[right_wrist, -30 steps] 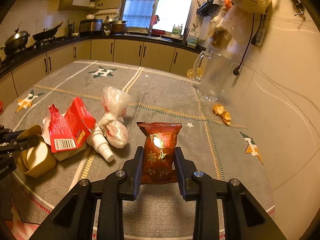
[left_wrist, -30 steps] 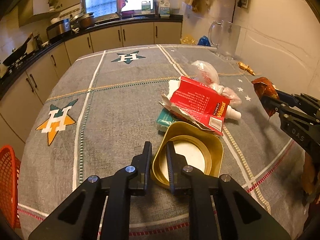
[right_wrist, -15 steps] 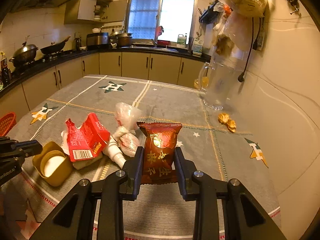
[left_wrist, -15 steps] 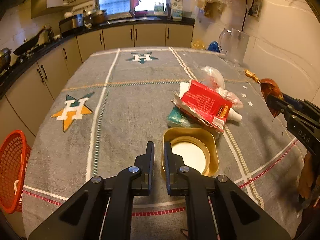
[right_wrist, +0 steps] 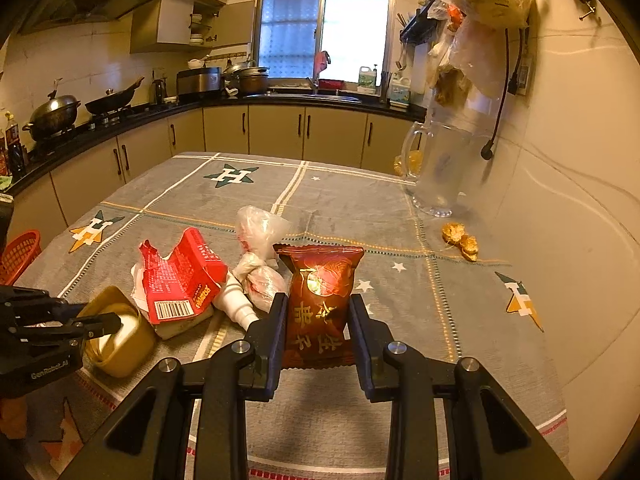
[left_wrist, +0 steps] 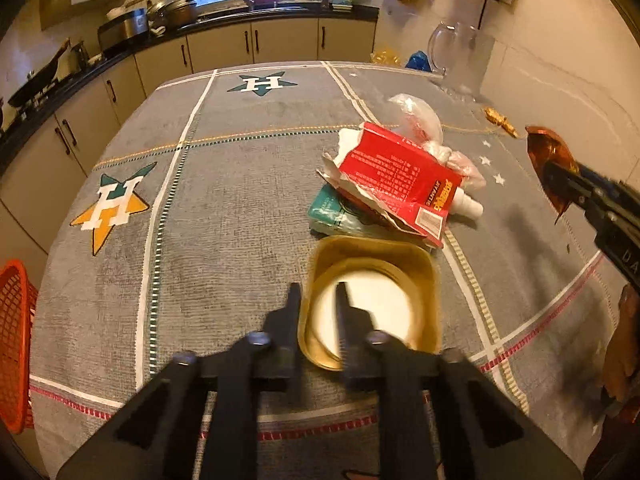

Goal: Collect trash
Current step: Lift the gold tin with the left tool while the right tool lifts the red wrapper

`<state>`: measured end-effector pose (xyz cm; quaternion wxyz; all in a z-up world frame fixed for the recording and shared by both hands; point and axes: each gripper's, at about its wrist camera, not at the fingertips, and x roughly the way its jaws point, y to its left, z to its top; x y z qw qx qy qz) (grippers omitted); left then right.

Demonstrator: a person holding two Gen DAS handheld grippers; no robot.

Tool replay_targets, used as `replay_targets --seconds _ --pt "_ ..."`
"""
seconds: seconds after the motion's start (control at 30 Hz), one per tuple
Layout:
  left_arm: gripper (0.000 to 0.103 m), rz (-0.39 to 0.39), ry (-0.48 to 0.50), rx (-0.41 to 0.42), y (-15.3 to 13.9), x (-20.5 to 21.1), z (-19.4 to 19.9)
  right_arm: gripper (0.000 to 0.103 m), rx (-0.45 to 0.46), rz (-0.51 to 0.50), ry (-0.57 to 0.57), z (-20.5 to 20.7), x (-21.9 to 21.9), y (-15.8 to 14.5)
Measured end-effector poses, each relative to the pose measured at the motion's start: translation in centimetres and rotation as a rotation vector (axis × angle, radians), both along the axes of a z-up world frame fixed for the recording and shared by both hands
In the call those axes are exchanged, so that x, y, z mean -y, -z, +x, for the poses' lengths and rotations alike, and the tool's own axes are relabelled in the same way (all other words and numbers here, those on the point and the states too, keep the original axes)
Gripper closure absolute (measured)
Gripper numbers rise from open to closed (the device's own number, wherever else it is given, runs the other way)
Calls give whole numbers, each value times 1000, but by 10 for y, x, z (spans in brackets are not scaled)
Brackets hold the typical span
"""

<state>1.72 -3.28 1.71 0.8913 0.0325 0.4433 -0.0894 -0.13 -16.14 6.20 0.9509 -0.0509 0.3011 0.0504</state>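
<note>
Your left gripper (left_wrist: 318, 300) has its jaws pinched on the near wall of the gold tub (left_wrist: 372, 300), one finger outside the rim, the other inside over the white bottom. That tub looks thin and light, likely to flex, so keep the hold low on the wall and lift gently. Your right gripper (right_wrist: 318, 316) has its jaws clamped on the sides of the dark red snack packet (right_wrist: 320, 304), which stands upright between them. It is soft, crinkly film and probably slippery, so a mid-body hold suits it. Beyond the tub, the torn red carton (left_wrist: 400, 184) lies touching it, over a teal pack (left_wrist: 336, 212), with plastic bags (left_wrist: 420, 120) behind. The orange basket (left_wrist: 16, 344) sits off the counter's (left_wrist: 240, 200) left edge.
</note>
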Motion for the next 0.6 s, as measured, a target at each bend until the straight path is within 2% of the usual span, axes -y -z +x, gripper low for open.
replay_targets --seconds 0.13,0.4,0.6 --pt "97 -3 -11 10 -2 -2 -6 71 1 7 -7 -1 0 0" --pt "97 0 -53 71 -16 -13 -29 71 24 5 -59 -7 -9 -3" --pt "97 4 -79 111 -30 -25 -47 71 -22 85 -135 -17 -19 -7"
